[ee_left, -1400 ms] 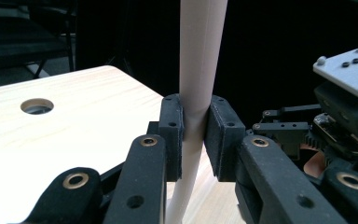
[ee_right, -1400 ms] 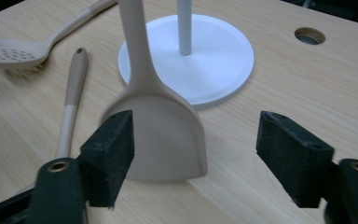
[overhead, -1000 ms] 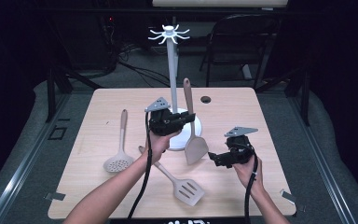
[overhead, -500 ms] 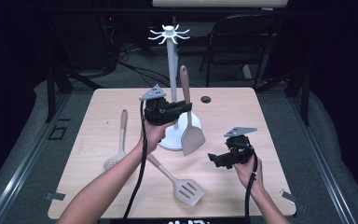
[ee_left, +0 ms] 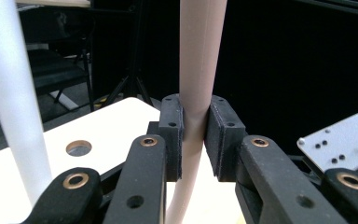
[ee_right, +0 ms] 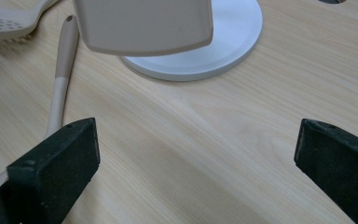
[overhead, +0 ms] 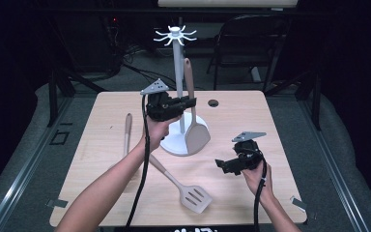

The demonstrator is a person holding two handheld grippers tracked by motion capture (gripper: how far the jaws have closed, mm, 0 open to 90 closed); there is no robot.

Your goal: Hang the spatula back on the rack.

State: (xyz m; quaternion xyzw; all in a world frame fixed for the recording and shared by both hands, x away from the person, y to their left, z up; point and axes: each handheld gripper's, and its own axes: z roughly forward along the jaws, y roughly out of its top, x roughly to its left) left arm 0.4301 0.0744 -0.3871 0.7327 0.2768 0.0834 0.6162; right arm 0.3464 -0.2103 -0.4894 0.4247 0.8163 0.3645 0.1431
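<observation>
Beige spatula [overhead: 192, 108] climbs at frame centre, clamped in the left tongs [overhead: 186, 102], nearing the rack's hooks [overhead: 175, 36]; right tongs [overhead: 223, 166] idle, gaping empty.

Light falls from overhead onto the table [overhead: 251, 111], which reads bright and even; surroundings drop to near black. Shadows are soft and short beside the stand base [ee_right: 223, 42]. High view slightly soft. Left gripper view: foreground jaws blurred. No strong glare.
</observation>
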